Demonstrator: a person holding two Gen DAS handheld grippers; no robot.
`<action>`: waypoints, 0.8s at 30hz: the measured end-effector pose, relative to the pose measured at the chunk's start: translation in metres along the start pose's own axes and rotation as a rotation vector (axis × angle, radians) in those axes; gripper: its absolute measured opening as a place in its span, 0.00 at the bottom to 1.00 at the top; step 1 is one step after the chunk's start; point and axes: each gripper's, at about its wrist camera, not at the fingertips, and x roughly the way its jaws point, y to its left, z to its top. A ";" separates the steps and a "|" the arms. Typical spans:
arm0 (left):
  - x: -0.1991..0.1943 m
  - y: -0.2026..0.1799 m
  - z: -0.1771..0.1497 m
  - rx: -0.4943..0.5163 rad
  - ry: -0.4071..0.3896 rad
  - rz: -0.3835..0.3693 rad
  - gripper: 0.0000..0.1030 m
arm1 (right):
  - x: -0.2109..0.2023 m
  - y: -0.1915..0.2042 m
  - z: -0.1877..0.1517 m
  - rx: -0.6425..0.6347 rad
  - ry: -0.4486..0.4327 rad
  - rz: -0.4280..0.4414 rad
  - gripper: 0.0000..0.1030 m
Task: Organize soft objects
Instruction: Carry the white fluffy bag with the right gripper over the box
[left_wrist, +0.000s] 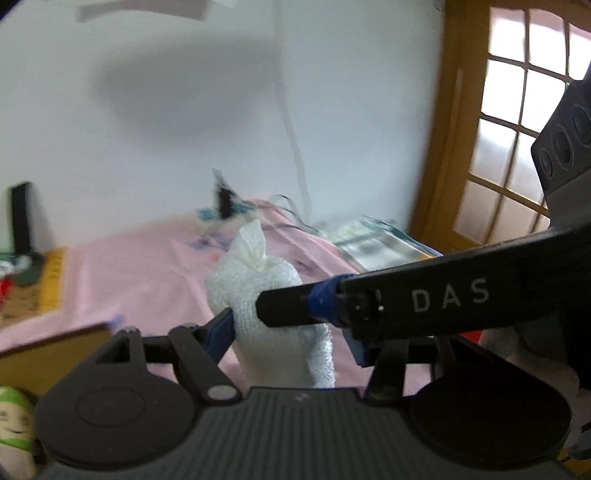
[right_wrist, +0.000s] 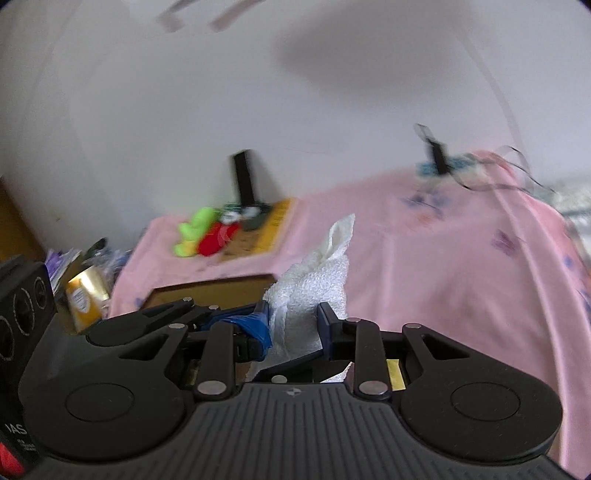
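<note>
Pink sheet (right_wrist: 424, 266) below; white towel (right_wrist: 314, 280) btwn both grippers' fingers.

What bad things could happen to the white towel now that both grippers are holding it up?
1. Both the left gripper and the right gripper pinch the same white towel; pulling apart could tug it out of one of them.
2. The towel is bunched, with a loose corner sticking up, so it may slip and fall onto the pink sheet.
3. The right gripper crosses right in front of the left one, so they could bump.
</note>
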 end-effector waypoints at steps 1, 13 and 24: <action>-0.007 0.009 0.000 -0.004 -0.011 0.021 0.50 | 0.007 0.010 0.003 -0.020 0.001 0.016 0.11; -0.037 0.127 -0.038 -0.116 0.054 0.211 0.50 | 0.122 0.106 0.000 -0.156 0.151 0.149 0.11; -0.011 0.211 -0.088 -0.211 0.257 0.229 0.50 | 0.213 0.127 -0.027 -0.110 0.384 0.135 0.10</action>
